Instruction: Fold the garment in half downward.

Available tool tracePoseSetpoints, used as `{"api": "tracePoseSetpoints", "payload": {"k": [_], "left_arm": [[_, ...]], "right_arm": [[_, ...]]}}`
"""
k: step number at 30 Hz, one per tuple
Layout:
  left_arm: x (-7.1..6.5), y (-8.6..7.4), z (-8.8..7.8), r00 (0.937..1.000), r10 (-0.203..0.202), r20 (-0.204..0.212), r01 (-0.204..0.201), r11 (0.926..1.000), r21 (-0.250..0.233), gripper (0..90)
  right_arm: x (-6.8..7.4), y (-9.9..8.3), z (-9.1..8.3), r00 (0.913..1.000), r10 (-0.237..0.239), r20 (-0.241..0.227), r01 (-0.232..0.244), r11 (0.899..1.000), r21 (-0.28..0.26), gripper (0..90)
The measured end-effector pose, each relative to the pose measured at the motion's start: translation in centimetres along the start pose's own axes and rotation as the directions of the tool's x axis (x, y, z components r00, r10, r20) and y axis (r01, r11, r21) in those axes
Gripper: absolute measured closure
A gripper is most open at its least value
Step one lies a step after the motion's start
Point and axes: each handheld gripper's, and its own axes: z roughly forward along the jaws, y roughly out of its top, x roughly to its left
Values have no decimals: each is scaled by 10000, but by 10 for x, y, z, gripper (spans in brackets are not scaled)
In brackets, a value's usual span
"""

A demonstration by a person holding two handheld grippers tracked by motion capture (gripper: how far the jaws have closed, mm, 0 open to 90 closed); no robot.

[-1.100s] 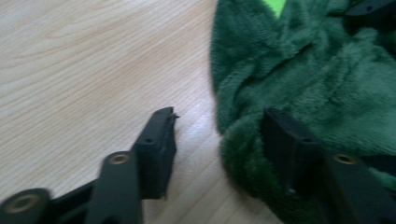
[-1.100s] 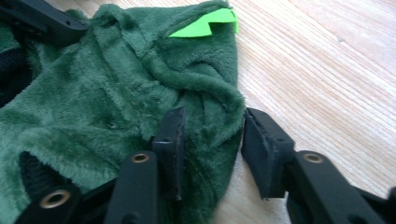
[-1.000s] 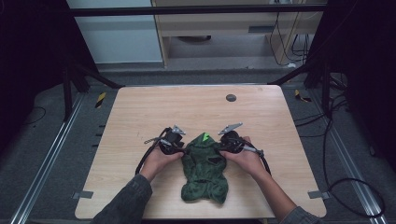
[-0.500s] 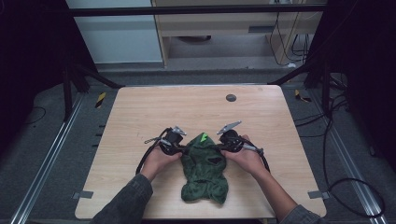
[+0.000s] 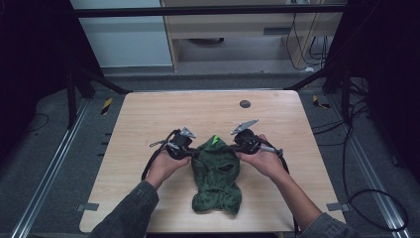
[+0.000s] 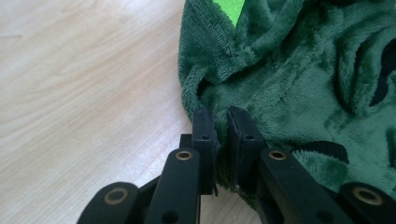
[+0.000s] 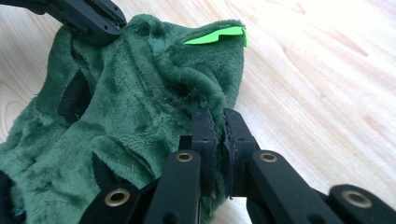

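Both sets of jaws had just been closing, and by this moment each pair was clamped on the green plush garment [image 5: 216,173], with fabric pinched between the pads. A second back the garment lay flat between your hands; here its top edge was bunched and lifted off the table [image 5: 148,114], so you had started raising it. I'd read that as grasp done, lift under way.

Left gripper [image 6: 220,122]: clenched on the garment's edge, plush squeezed in the narrow gap between the pads, the rest of the cloth spreading ahead and to the right of the jaws (bare wood to their left).

Right gripper [image 7: 218,122]: also clenched on the garment's edge, the cloth running off to the left of its jaws, the bright green tab [image 7: 215,35] ahead of the tips. Your left gripper's black jaw sat at the far side of the cloth in that view.

From above, the garment hung between the two grippers, its lower part trailing on the table towards you. The small dark disc [image 5: 244,103] sat well beyond the tips, untouched.
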Motion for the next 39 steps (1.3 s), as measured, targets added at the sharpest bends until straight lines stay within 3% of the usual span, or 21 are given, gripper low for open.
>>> {"api": "tracePoseSetpoints", "payload": {"k": [23,39], "left_arm": [[8,26,-26,9991,176,-380,-194,9987,-468,823],[15,38,-37,9978,204,-626,-242,9978,-611,822]], "right_arm": [[-9,27,-23,9995,-247,201,256,9986,-453,849],[-12,42,-30,9986,-385,354,407,9972,-633,849]]}}
